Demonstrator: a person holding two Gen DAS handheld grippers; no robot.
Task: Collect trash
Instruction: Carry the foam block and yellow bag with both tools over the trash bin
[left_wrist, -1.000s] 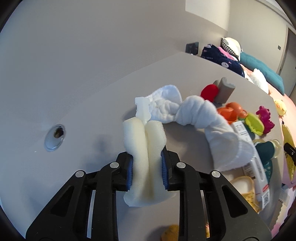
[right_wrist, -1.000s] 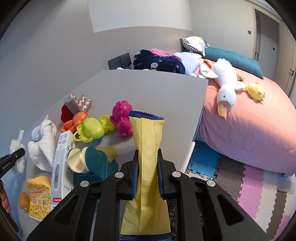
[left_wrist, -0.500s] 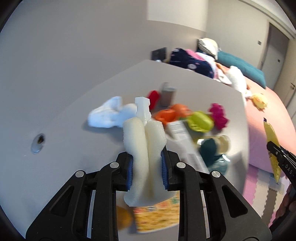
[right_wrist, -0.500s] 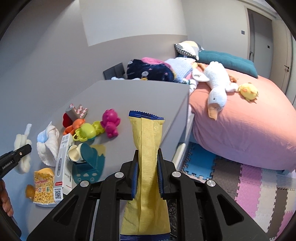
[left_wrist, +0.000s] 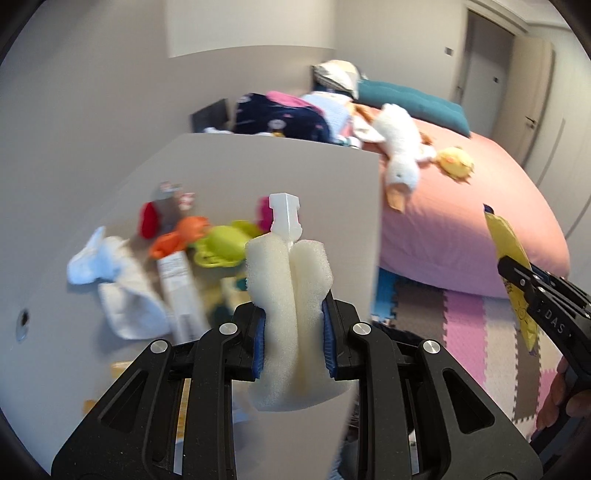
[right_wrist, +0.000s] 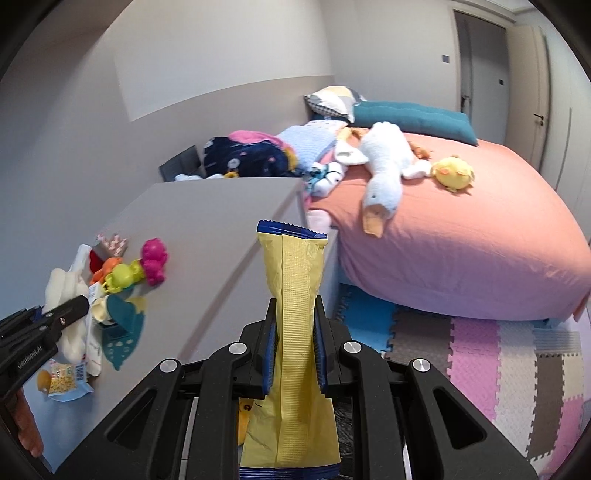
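Note:
My left gripper (left_wrist: 293, 339) is shut on a folded white foam piece (left_wrist: 288, 306) with a white plastic clip (left_wrist: 285, 218) sticking out of its top; it holds this over the grey table (left_wrist: 258, 170) near the right edge. My right gripper (right_wrist: 293, 347) is shut on a yellow snack wrapper (right_wrist: 291, 295) with blue ends, held above the floor beside the table. The wrapper also shows in the left wrist view (left_wrist: 508, 251). The foam also shows in the right wrist view (right_wrist: 64, 295).
On the table lie a white cloth (left_wrist: 122, 284), a long white box (left_wrist: 181, 291), plastic toys (right_wrist: 147, 262), a teal cup (right_wrist: 122, 325) and a snack packet (right_wrist: 64, 380). A pink bed (right_wrist: 461, 240) with plush toys stands to the right. Foam floor mats (right_wrist: 498, 354) lie below.
My left gripper has swung right with the foam, from over the table's left part to near its right edge. My right gripper has drawn back from the table with the wrapper.

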